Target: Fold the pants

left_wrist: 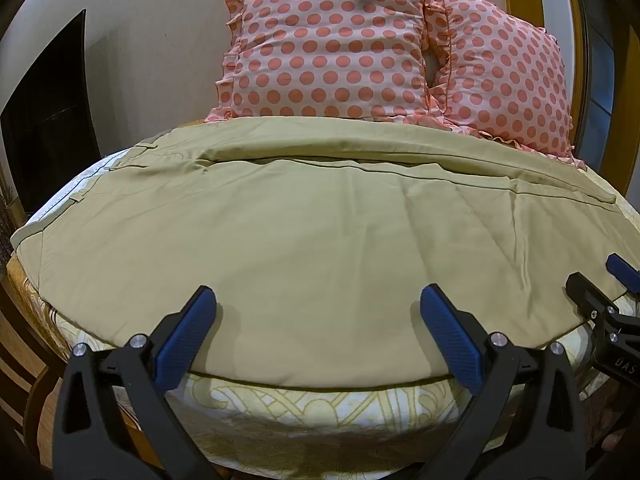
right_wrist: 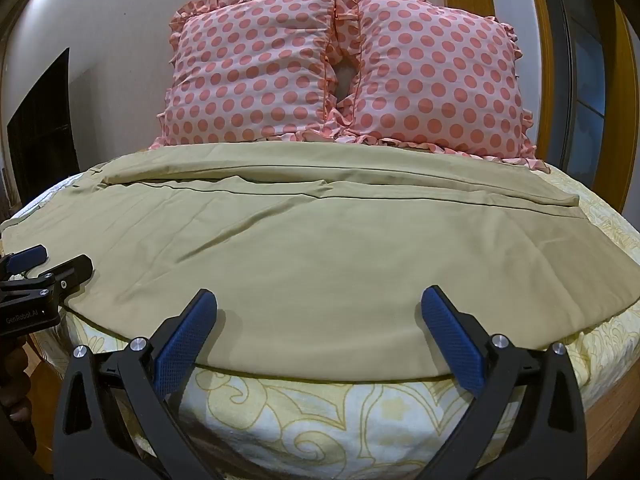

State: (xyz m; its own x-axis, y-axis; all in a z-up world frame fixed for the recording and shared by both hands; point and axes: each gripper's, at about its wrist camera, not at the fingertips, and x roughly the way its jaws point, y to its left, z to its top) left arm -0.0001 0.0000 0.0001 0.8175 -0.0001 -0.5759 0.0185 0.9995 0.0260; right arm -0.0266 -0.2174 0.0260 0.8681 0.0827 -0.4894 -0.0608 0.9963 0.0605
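Khaki pants (left_wrist: 312,248) lie flat across the bed, waistband with belt loops at the left, one leg laid alongside the other; they also show in the right wrist view (right_wrist: 320,248). My left gripper (left_wrist: 318,304) is open and empty, hovering over the near edge of the pants. My right gripper (right_wrist: 320,304) is open and empty over the near edge further right. The right gripper shows at the right edge of the left wrist view (left_wrist: 600,280). The left gripper shows at the left edge of the right wrist view (right_wrist: 48,264).
Two pink polka-dot pillows (left_wrist: 332,48) (right_wrist: 436,76) stand against the wall behind the pants. The bed sheet (right_wrist: 340,412) is white with a yellow pattern. A dark cabinet (left_wrist: 48,120) stands at the left. A window frame (right_wrist: 576,80) is at the right.
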